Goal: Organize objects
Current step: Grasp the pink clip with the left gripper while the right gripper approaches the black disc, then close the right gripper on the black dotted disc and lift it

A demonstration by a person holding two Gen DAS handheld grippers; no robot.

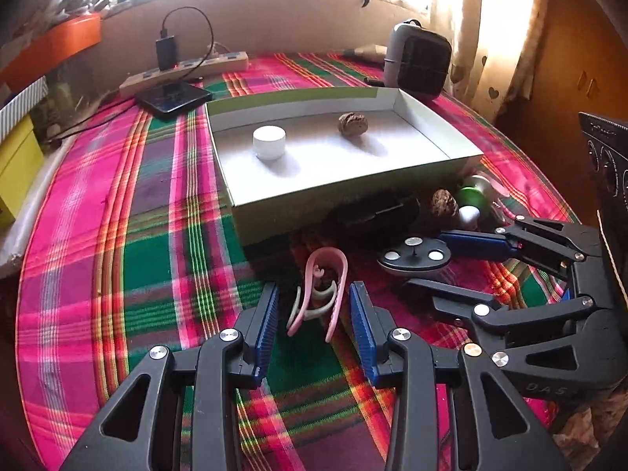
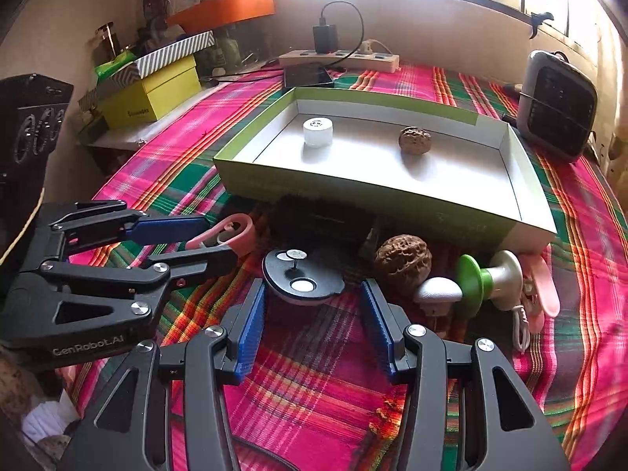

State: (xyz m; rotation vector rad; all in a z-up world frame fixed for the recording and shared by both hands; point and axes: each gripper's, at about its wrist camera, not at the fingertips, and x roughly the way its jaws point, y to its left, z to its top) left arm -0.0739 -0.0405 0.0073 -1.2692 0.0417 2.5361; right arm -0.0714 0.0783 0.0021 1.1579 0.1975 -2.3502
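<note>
Left wrist view: the pink clip (image 1: pixel 318 294) lies at 6 o'clock between the left gripper (image 1: pixel 314 314)'s half-open jaws, untouched. Right gripper (image 2: pixel 314 314), jaws half-open and empty, faces a black disc (image 2: pixel 302 274) with silver studs; "GenRobot.AI" marks the other tool.

Worktop covered by a pink-green plaid cloth (image 2: pixel 314 392). At its far edge: a white power strip (image 2: pixel 339 59) with a black charger (image 2: pixel 325 38) plugged in, cable looping down to a dark phone (image 2: pixel 308 76) lying flat just in front of the strip; a grey-and-black small fan heater (image 2: pixel 557 106) stands upright at the far right corner. Off the left edge: a yellow box (image 2: pixel 151 96) with a striped lid (image 2: pixel 172 55) resting tilted on it, an orange tray (image 2: pixel 223 8) higher up behind, and cream curtains (image 1: pixel 490 39) with heart cut-outs by the bright window.
</note>
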